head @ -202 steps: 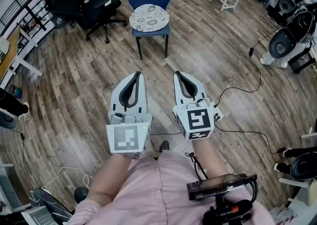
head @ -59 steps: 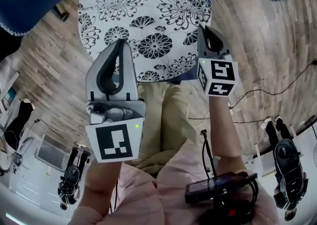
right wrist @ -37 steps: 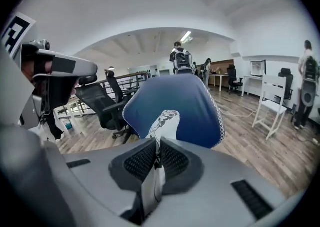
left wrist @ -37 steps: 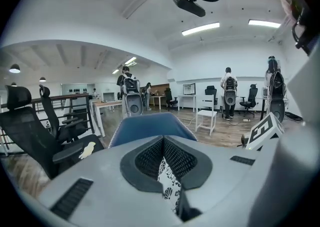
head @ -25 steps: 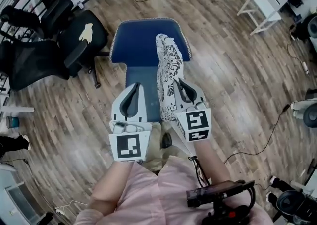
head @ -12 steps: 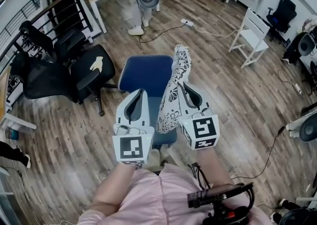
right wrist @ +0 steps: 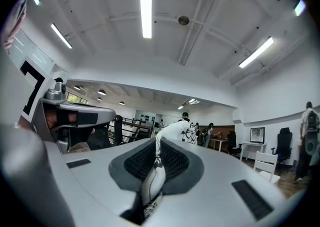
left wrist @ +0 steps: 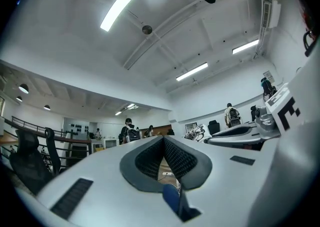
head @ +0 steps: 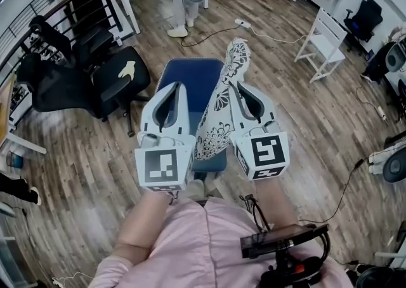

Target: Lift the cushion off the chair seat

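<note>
While the cushion (head: 219,112) is held up edge-on at the centre of the head view, it is seen to be clear of the blue chair (head: 193,77), whose bare seat lies below and behind it. The white cover with black flower print is turned almost upright, its upper end reaching toward the top centre of the frame and its lower end hanging just above the front edge of the seat.

The right gripper (head: 238,90) is clamped on the cushion: in the right gripper view the fabric (right wrist: 152,183) is pinched between the two dark pads of the right gripper (right wrist: 156,143) and runs on past the tips, where the flowered part (right wrist: 177,131) is seen. The left gripper (head: 172,90) is held just beside the cushion on its left side, apart from it. In the left gripper view the jaws of the left gripper (left wrist: 162,138) are drawn together at the tips, with nothing gripped between them.

Both grippers are raised side by side in the middle of the head view, their marker cubes turned toward the camera. A black office chair (head: 117,80) stands at the upper left, and a white chair (head: 323,42) stands at the upper right on the wooden floor (head: 304,122).
</note>
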Demonstrator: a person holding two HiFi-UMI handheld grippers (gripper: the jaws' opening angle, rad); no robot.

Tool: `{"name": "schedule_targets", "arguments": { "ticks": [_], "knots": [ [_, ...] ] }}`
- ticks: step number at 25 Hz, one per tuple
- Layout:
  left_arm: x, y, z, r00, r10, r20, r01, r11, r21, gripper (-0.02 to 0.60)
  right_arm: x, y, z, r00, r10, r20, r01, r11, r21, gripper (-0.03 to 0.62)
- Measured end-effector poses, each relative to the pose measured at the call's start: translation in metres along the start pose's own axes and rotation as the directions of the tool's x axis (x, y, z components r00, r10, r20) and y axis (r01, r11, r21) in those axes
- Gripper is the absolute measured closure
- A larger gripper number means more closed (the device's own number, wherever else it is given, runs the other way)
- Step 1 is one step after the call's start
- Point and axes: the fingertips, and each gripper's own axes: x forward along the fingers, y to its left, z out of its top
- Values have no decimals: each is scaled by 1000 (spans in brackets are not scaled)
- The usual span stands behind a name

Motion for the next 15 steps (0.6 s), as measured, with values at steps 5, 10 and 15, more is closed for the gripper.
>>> {"name": "schedule_targets", "arguments": {
  "ticks": [5, 10, 15],
  "knots": [
    [1, 1, 4, 1000, 12, -1, -12, 1000, 3, 571, -1, 2, 5, 1000, 13, 8, -13, 1000, -6, 571],
    [4, -7, 2, 1000, -2, 0, 2, 1000, -23, 571, -1, 1, 1, 1000, 15, 14, -15, 1000, -6, 573],
    [9, -8, -6, 1000, -17, -6, 17, 1000, -17, 571, 1, 1, -6, 1000, 9, 8, -9, 1000, -4, 573]
  ]
}}
